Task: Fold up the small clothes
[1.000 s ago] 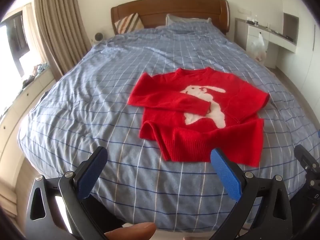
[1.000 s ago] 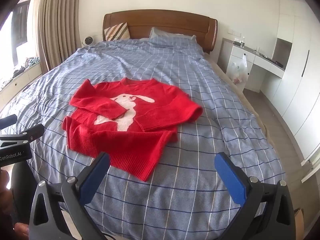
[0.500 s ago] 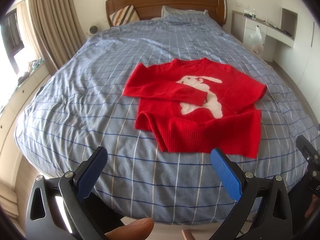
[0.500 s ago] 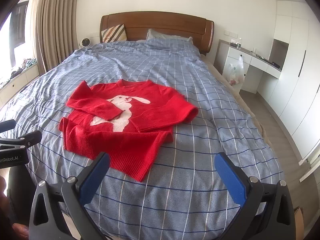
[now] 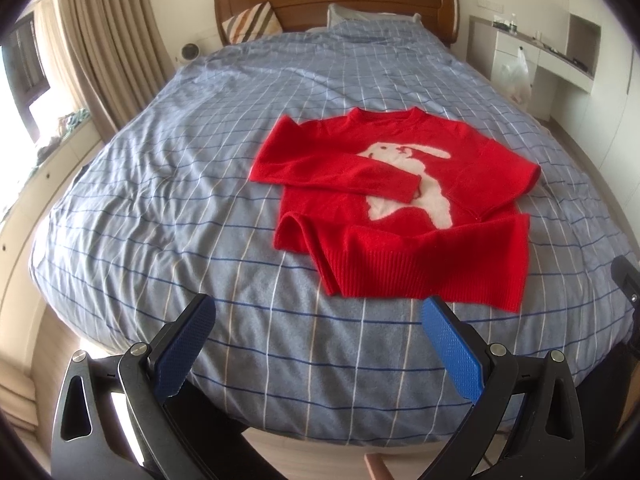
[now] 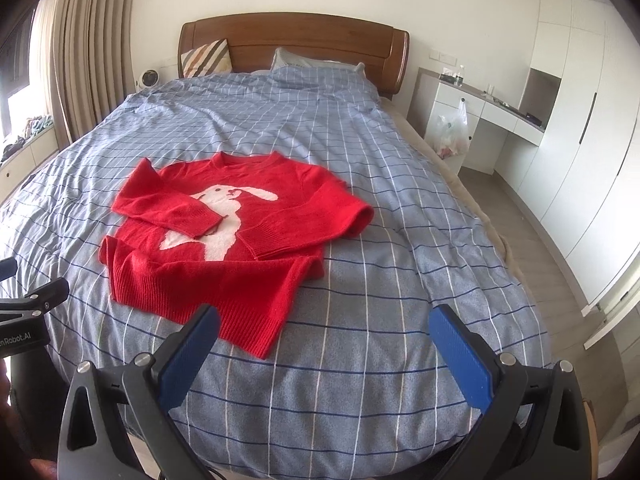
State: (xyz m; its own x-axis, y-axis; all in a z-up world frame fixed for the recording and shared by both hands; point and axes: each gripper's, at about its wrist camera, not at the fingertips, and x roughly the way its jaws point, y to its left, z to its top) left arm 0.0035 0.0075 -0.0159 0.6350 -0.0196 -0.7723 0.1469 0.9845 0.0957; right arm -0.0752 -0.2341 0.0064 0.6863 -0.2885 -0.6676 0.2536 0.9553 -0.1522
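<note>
Judging from the near edge outward, the likeliest slip was a pinch at the bunched ribbed hem point(image 5: 424, 276) taking only the top layer, so the folded-in sleeves point(image 5: 340, 176) would slide loose as the knit lifted off the soft, wrinkled checked duvet point(image 5: 180, 208). Both tools hung short of the cloth at the foot of the bed, the left gripper point(image 5: 316, 344) and the right gripper point(image 6: 320, 352) each with blue pads spread wide, holding and touching nothing. Farther up, the red sweater point(image 6: 240, 232) lay face up, mid-bed, well below the pillows point(image 6: 312, 65).
</note>
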